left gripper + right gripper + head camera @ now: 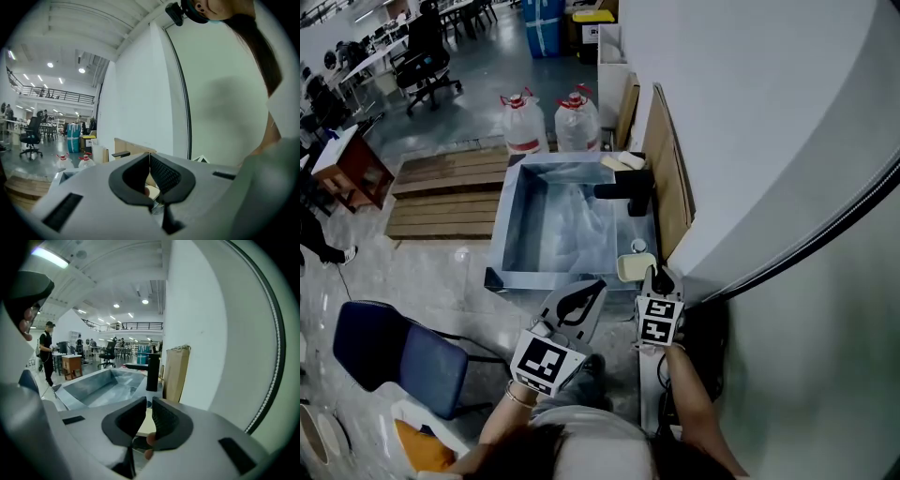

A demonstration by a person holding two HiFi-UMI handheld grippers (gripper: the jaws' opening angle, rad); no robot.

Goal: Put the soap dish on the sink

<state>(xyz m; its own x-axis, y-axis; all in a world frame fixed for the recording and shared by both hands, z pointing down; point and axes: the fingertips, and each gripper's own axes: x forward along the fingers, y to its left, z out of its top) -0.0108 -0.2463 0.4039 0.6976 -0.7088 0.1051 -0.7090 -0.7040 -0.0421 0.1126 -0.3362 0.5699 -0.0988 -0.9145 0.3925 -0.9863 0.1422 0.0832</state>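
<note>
The cream soap dish [633,267] lies on the near right corner of the grey sink's rim [508,220], in front of the black faucet [630,190]. My right gripper [657,278] is at the dish's right edge. In the right gripper view its jaws [149,401] stand a narrow gap apart with the cream soap dish [146,422] showing in that gap, so it looks shut on the dish's edge. The sink basin [103,385] and faucet [152,371] lie beyond. My left gripper [596,285] hovers by the sink's near edge; its tips [150,157] meet with nothing between them.
A small white round thing [638,246] sits on the rim just past the dish. A pale block [623,161] lies at the sink's far right corner. Cardboard sheets [667,173] lean on the white wall. Two water jugs [525,124], wooden pallets [450,187] and a blue chair [394,354] stand on the floor.
</note>
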